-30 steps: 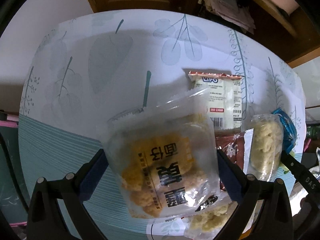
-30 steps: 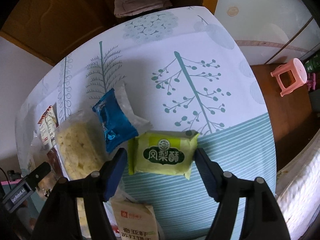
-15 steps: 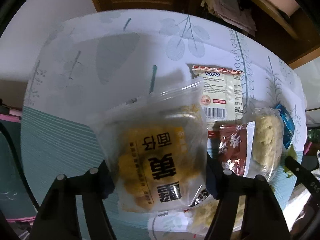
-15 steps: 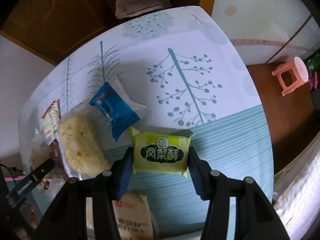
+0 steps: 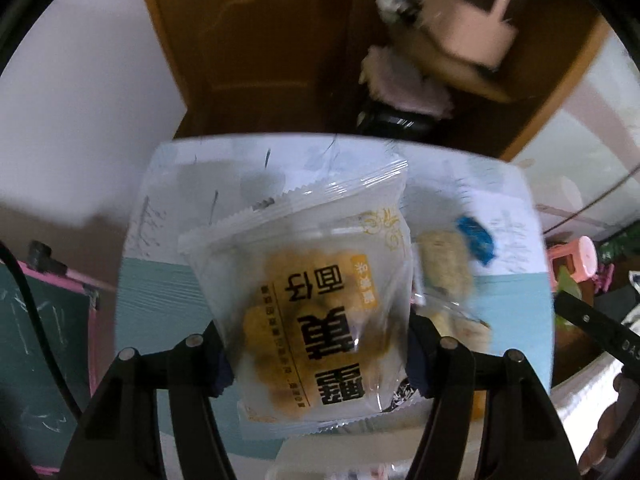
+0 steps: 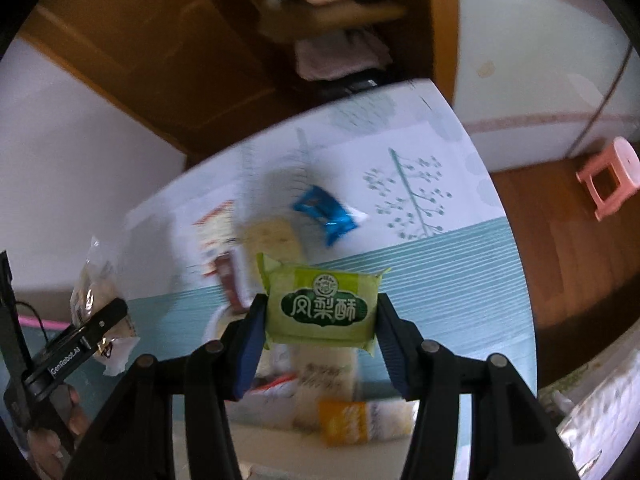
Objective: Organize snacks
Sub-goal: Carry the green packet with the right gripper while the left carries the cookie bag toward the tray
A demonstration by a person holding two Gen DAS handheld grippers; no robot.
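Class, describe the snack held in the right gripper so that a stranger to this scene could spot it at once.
Start from the table with its tree-print, teal-striped cloth. Above its near edge, the right gripper clamps a small green pineapple cake packet between its blue-padded fingers. It is the only lime-green wrapper, with white characters on a dark green label; the blue packet lies on the cloth behind.
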